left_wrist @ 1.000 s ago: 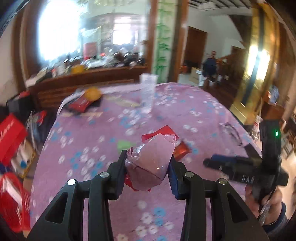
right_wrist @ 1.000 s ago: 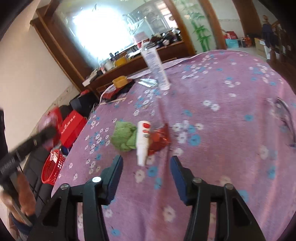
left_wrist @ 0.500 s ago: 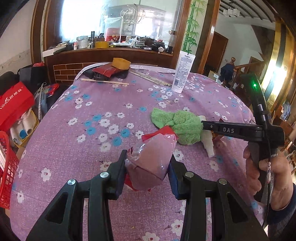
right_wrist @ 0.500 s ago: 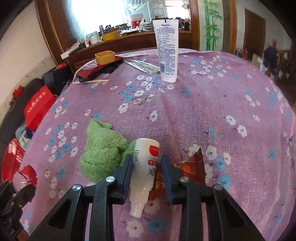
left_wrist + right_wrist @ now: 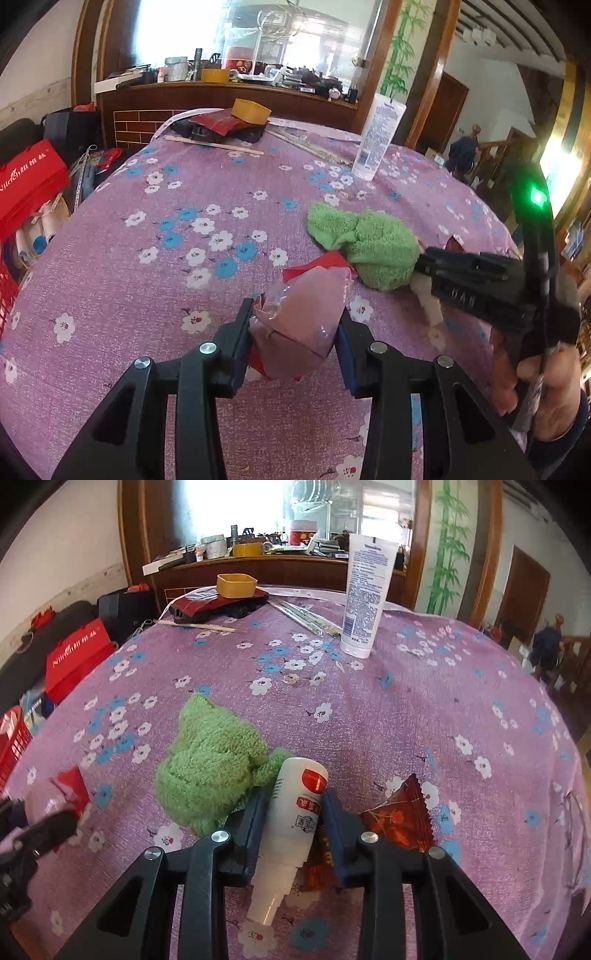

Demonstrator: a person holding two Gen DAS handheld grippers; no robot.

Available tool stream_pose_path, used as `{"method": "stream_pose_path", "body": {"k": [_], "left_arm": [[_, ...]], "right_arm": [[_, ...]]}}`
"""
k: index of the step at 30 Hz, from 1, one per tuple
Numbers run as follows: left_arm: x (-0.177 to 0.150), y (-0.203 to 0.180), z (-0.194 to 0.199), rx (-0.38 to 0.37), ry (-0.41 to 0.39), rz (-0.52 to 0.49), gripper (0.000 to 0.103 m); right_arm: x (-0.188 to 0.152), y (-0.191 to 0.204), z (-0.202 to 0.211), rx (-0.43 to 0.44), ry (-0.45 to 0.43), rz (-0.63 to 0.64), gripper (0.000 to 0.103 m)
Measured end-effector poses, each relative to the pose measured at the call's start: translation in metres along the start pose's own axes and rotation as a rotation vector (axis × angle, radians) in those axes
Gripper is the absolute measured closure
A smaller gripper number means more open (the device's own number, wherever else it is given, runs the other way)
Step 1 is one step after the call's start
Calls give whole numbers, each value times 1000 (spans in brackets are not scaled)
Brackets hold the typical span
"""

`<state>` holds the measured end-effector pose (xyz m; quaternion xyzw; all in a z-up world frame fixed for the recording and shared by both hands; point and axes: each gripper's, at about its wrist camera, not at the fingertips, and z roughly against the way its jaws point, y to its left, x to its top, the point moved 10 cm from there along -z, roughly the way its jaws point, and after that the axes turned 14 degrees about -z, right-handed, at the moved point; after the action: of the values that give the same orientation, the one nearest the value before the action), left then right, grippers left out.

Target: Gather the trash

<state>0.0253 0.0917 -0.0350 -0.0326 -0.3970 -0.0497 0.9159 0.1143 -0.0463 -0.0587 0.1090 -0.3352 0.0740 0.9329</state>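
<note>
So, left to right.
red basket (image 5: 13, 734): off the table's left edge, low on the floor side; probably the bin for the trash, so both hands work the near-left part of the table.
left gripper (image 5: 295, 332): jaws at a middling width, clamped on the crumpled plastic bag (image 5: 299, 317); pads press both sides and the film bulges between them. Bag shows red wrapper bits inside or behind it, cannot tell which. Held low over the cloth, likely parked with its load while the other hand picks.
tablecloth (image 5: 406, 709): purple, floral, covers the round table; everything loose lies on it.
green towel (image 5: 207, 771): bunched, touching the left side of the bottle and the left finger of the right gripper; looks like a cloth, not trash, so the grasp has to leave it behind.
right gripper (image 5: 291, 823): jaws narrow, closed on the white bottle (image 5: 291, 812) around its body. Bottle lies on its side, nozzle toward the camera, base away; gripped mid-body so it won't tip on lifting.
red snack wrapper (image 5: 399, 816): flat, just beside the right finger, partly under it; still to collect, may drag along.
lotion tube (image 5: 364, 590): upright on its cap at the far side, well apart; not obviously trash.
yellow dish (image 5: 236, 585): far edge, on dark clutter.
</note>
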Motion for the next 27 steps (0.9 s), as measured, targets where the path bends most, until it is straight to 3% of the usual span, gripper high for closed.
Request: {"method": "stream_pose_path", "body": {"k": [4, 10, 15, 19, 27], "left_arm": [[2, 3, 1, 36, -12, 1, 64], [14, 8, -1, 81, -40, 8, 64], [21, 21, -5, 90, -77, 88, 64], [25, 33, -8, 151, -92, 114, 64], [24, 37, -17, 176, -58, 108, 64]], "right_arm": [[-1, 2, 0, -31, -13, 35, 68], [-7, 9, 1, -162, -71, 176, 69], [0, 2, 10, -102, -73, 101, 70], [16, 1, 32, -58, -159, 40, 71], [32, 15, 61, 73, -258, -24, 72]]}}
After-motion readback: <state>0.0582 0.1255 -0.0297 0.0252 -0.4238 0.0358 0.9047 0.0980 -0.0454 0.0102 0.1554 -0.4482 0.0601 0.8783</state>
